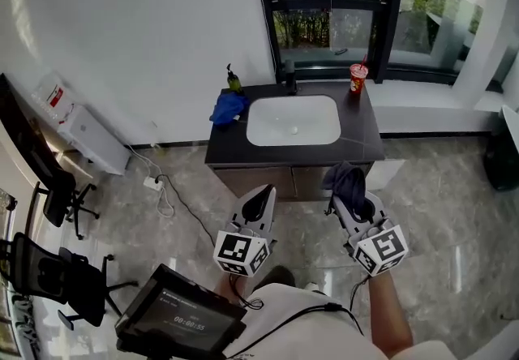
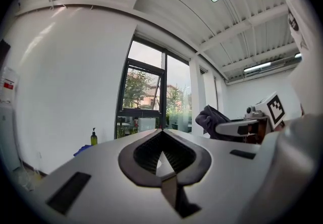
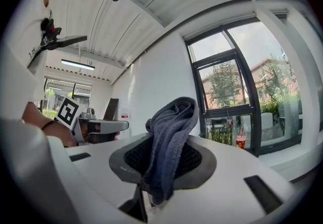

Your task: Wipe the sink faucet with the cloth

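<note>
The right gripper (image 1: 350,201) is clamping the cloth (image 3: 170,134), holding it ready for wiping; the left gripper (image 1: 261,201) is hanging empty, jaws together. The faucet (image 1: 289,76) is standing on the counter (image 1: 363,130), well ahead.

**Readable text, head view.** Screen (image 1: 182,319) at the lower left edge: a timer in pale digits that appears to read 00:00:55. The shorter line of print above it is too small to read.

**Label on the white wall** (image 1: 54,96): red and white, its print illegible in all three views.

**Red cup** (image 1: 358,77) on the vanity top: its printing cannot be made out.

**Marker cubes** (image 1: 241,253): black-and-white square code patterns on each face, with no letters or numbers.
</note>
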A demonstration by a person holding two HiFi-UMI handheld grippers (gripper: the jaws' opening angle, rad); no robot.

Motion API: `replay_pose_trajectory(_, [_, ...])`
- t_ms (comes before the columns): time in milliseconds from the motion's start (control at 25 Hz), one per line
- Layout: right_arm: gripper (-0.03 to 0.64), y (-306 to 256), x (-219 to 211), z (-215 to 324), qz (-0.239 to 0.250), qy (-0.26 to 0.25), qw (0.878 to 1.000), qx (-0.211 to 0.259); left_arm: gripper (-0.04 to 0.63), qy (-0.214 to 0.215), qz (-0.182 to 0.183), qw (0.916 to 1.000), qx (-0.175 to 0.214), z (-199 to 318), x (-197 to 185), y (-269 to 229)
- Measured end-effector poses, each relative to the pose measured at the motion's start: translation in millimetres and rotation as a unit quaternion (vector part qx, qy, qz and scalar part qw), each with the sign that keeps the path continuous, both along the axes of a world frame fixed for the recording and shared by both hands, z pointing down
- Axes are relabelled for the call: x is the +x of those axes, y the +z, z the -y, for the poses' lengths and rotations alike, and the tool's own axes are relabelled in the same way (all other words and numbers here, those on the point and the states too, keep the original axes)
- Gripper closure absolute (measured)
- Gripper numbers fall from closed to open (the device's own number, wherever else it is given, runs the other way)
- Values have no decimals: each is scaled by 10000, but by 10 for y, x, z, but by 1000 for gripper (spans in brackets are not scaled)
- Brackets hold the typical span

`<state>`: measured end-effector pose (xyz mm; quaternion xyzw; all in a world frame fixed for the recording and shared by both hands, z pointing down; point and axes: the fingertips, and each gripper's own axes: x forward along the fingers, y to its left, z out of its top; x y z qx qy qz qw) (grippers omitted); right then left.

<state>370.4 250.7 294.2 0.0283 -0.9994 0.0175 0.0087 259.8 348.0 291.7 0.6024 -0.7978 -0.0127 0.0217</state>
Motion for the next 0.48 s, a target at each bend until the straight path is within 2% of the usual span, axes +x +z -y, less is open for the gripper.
replay_pose_trajectory(200, [518, -141, -27, -204, 51, -83, 9999, 91, 603, -23, -10, 10000, 67, -152, -24, -95])
replay_pose_trajectory(480, [518, -200, -102, -338, 13, 105, 9999, 83, 603, 282, 1, 9996, 89, -159, 6, -211])
